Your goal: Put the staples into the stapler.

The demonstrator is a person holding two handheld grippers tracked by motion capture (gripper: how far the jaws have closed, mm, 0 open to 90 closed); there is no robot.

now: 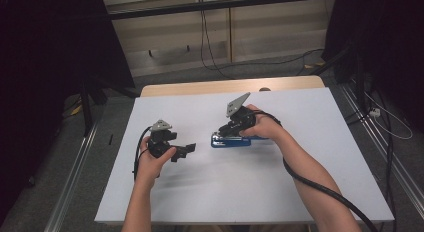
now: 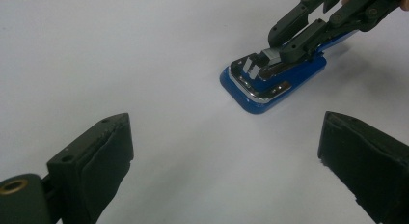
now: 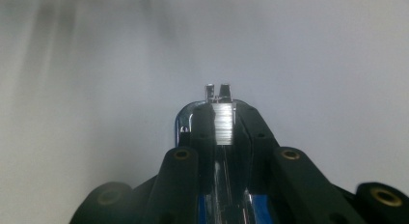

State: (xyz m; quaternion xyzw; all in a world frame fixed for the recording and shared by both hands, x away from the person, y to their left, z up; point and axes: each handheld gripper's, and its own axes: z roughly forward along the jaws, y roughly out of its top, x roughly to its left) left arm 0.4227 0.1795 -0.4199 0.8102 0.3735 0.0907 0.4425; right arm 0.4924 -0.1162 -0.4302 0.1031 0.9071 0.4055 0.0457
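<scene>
Blue stapler clamped at centre frame

The stapler lies flat on the white table, long axis left-right, head (chrome visible) pointing left; the right gripper pinches its top narrowly, and an off-centre squeeze could skid it, while the left gripper waits wide, empty, lower left.

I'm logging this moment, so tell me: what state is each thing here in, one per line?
Stapler: lying flat on the white table, its metal staple channel exposed, clamped from both sides.
Right gripper: shut on the stapler.
Left gripper: jaws wide open, nothing between them, apart from the stapler.
</scene>
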